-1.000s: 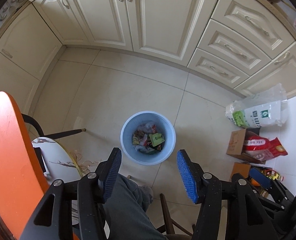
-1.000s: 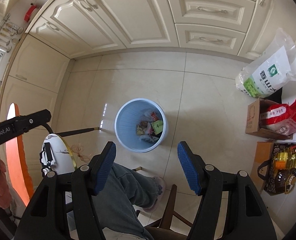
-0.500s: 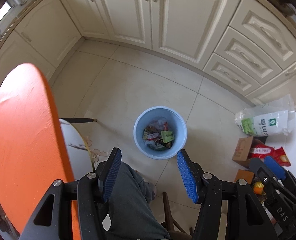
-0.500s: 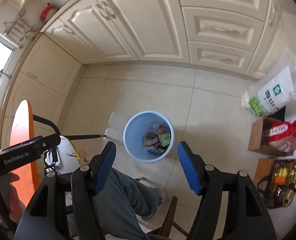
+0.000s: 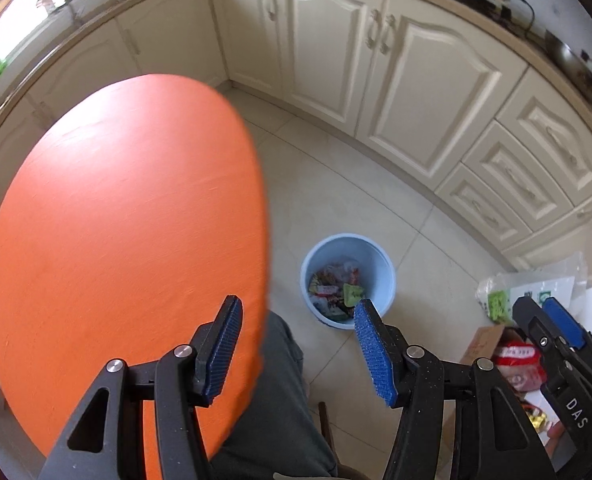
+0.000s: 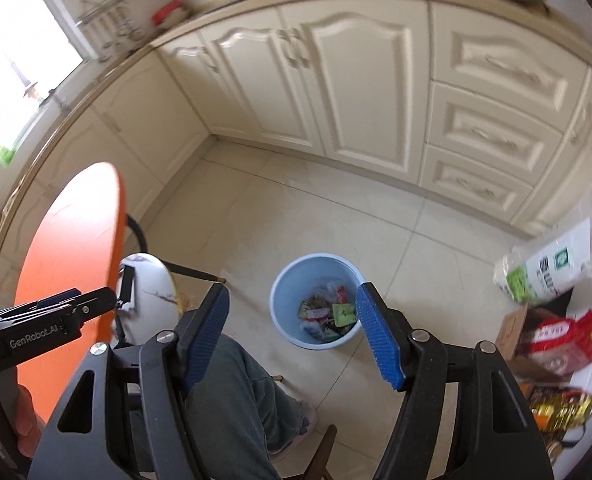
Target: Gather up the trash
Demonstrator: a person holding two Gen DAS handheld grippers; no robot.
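Hand-held grippers [image 5: 296, 344] [image 6: 292, 332], seemingly empty, angled steeply down above bin [image 6: 316, 306].

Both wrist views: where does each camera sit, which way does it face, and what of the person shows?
Left wrist: on the left gripper, looking steeply down at the orange table and blue bin; a trouser leg and the right gripper show.
Right wrist: on the right gripper, jaws opening and empty, looking down at the bin; trouser leg and left gripper show.
Shared: bin, table, cream cabinets, white bag.
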